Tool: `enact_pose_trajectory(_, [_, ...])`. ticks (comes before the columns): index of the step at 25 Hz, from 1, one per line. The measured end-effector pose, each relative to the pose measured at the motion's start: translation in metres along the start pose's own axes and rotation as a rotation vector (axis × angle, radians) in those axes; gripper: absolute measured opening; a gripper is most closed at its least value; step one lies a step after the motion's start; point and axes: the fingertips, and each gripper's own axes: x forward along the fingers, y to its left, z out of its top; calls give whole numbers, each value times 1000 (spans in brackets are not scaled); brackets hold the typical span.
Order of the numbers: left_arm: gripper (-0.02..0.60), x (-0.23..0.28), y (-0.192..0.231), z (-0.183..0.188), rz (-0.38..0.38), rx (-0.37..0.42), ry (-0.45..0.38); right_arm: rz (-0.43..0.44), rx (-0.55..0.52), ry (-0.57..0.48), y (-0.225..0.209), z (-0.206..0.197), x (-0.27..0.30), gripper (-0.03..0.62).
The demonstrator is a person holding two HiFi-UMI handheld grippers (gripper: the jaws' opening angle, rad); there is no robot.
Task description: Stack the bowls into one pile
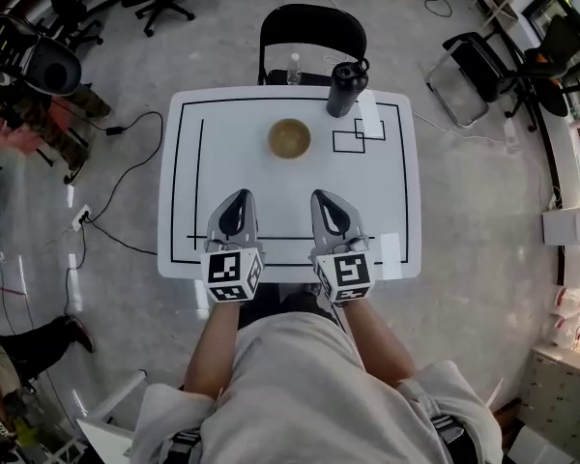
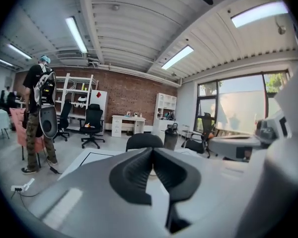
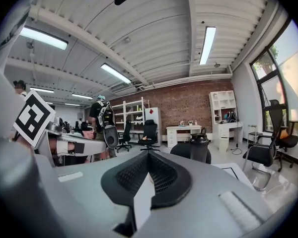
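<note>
A brownish bowl [image 1: 289, 138] stands alone on the far half of the white table [image 1: 387, 211]; from above I cannot tell whether it is one bowl or several nested. My left gripper [image 1: 238, 197] and right gripper [image 1: 326, 197] hover side by side over the table's near half, both pointing at the bowl and well short of it. In the left gripper view the left gripper [image 2: 151, 150] has its jaws closed together with nothing between them. The right gripper [image 3: 148, 153] looks the same in its own view, shut and empty. The grippers' own bodies hide most of the bowl in both gripper views.
A black bottle [image 1: 346, 87] stands at the table's far edge, right of the bowl, also seen as the black bottle [image 2: 171, 135] [image 3: 198, 148]. A black chair [image 1: 311, 32] sits behind the table. Black taped rectangles [image 1: 358, 135] mark the tabletop. A person [image 2: 39, 113] stands at the left.
</note>
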Motion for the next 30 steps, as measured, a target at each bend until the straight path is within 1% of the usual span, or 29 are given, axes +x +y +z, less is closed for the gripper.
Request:
enact_pose_trajectory(4, [3, -21, -28, 9, 26, -3, -37, 16, -13, -32, -11, 15, -36, -2])
enact_pose_trajectory(10, [3, -39, -85, 19, 12, 6, -73, 16, -52, -73, -31, 31, -87, -1])
enact_pose_trajectory(15, [3, -42, -132, 21, -36, 35, -63, -23, -39, -95, -55, 31, -124, -2])
enact_pose_trajectory(19, [3, -50, -164, 26, -80, 74, -65, -79, -11, -108, -75, 29, -150, 0])
enact_pose_trajectory(23, [3, -52, -184, 19, -99, 91, -63, -106, -14, -116, -92, 19, -166, 0])
enact_pose_trajectory(26, [3, -56, -190, 6, -117, 93, -30, -115, -3, -102, -90, 8, -175, 0])
enact_pose_trajectory(30, [3, -53, -195, -4, -142, 120, -1, -127, 11, -95, -88, -2, -176, 0])
